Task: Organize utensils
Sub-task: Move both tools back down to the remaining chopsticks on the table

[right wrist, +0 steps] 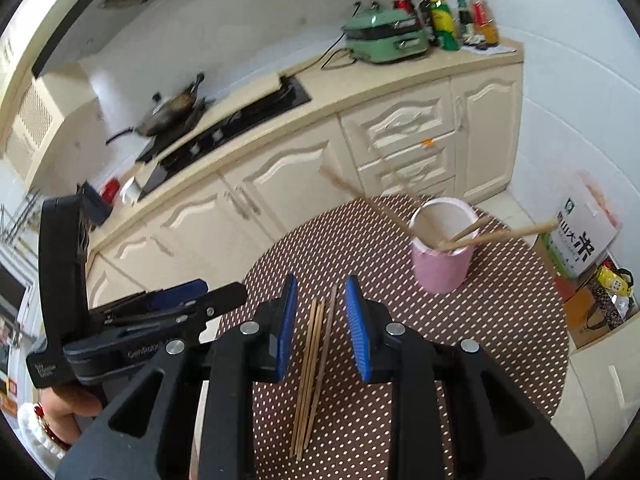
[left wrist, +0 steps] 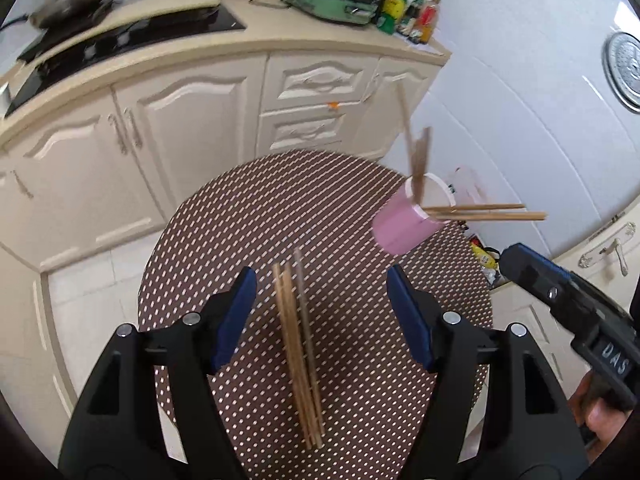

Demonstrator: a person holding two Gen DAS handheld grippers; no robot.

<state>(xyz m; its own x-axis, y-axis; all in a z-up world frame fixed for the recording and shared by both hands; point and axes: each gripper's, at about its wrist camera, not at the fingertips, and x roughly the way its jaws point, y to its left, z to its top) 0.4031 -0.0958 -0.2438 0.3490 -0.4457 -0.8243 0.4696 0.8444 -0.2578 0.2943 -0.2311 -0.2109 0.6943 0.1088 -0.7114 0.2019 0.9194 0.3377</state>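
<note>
Several wooden chopsticks (left wrist: 300, 352) lie in a loose bundle on a round table with a brown dotted cloth (left wrist: 248, 216). My left gripper (left wrist: 322, 304) hovers over them, open wide, its blue pads well clear on either side. The right gripper (right wrist: 322, 320) is also above the bundle (right wrist: 314, 368), its jaws narrower but open, with the pads not touching the sticks. A pink cup (right wrist: 440, 268) stands at the far right of the table and holds several chopsticks that lean outward. Each wrist view catches the other gripper at its side: the right gripper (left wrist: 508, 256) and the left gripper (right wrist: 224, 292).
Cream cabinets (right wrist: 288, 176) stand close behind the table under a counter with a black hob, a wok (right wrist: 168, 112), a green appliance (right wrist: 384, 40) and bottles. A rice bag (right wrist: 580, 240) and boxes sit on the floor at the right. A white wall is to the right.
</note>
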